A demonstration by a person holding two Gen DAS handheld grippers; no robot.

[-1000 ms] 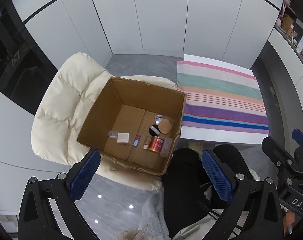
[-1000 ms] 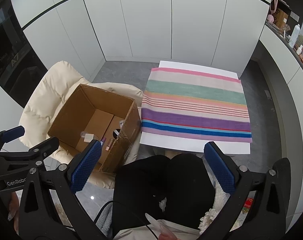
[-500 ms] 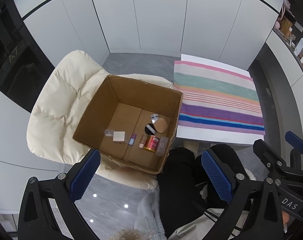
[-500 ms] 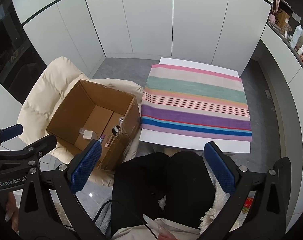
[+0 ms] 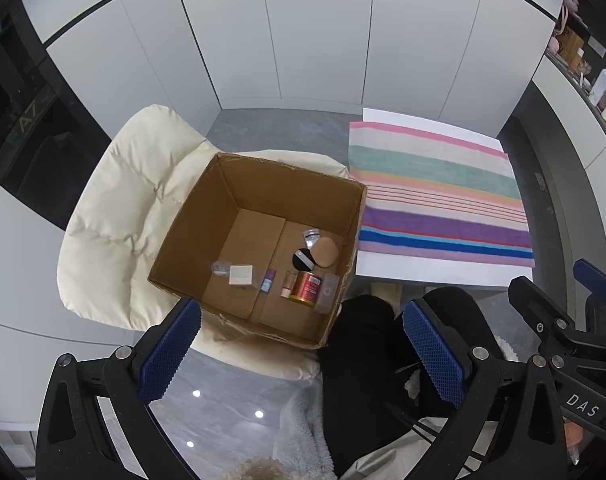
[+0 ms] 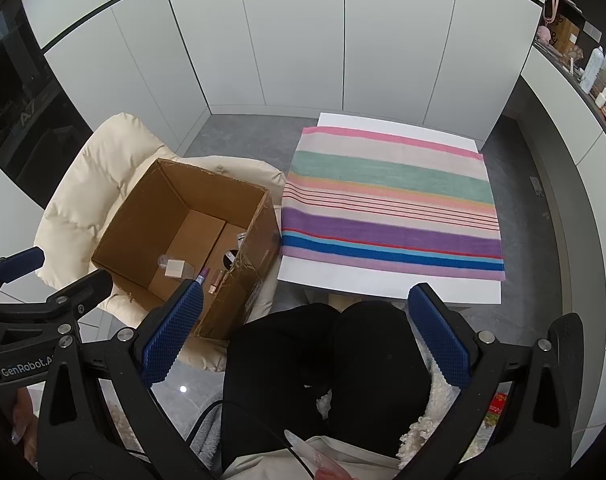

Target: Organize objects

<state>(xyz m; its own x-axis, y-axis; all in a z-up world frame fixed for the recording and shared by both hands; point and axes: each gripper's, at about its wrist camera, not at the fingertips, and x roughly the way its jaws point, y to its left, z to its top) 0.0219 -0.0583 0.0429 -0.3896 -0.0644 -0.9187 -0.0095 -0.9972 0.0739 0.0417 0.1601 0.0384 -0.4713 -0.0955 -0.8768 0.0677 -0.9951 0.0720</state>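
The left gripper (image 5: pixel 301 354) is hanging with its jaws spread wide and gripping nothing. Directly ahead of it and below, a cardboard box (image 5: pixel 191 236) is sitting on a cream padded chair (image 5: pixel 119 216). On the box floor, small cosmetics are lying loosely together: a copper-red tin (image 5: pixel 306 287), a black puff (image 5: pixel 303 259), a tan sponge (image 5: pixel 326 251), a cream square case (image 5: pixel 241 274) and a small purple-capped tube (image 5: pixel 267 280).

The right gripper (image 6: pixel 306 330) is likewise gaping and carrying nothing, with a striped cloth (image 6: pixel 391 204) lying on a white table (image 6: pixel 383 286) ahead of it.

Reaching in could go badly: the box walls are tall and may be catching a finger, and the crowded items beside the tin may be getting knocked. The soft seat may be letting the box tip.
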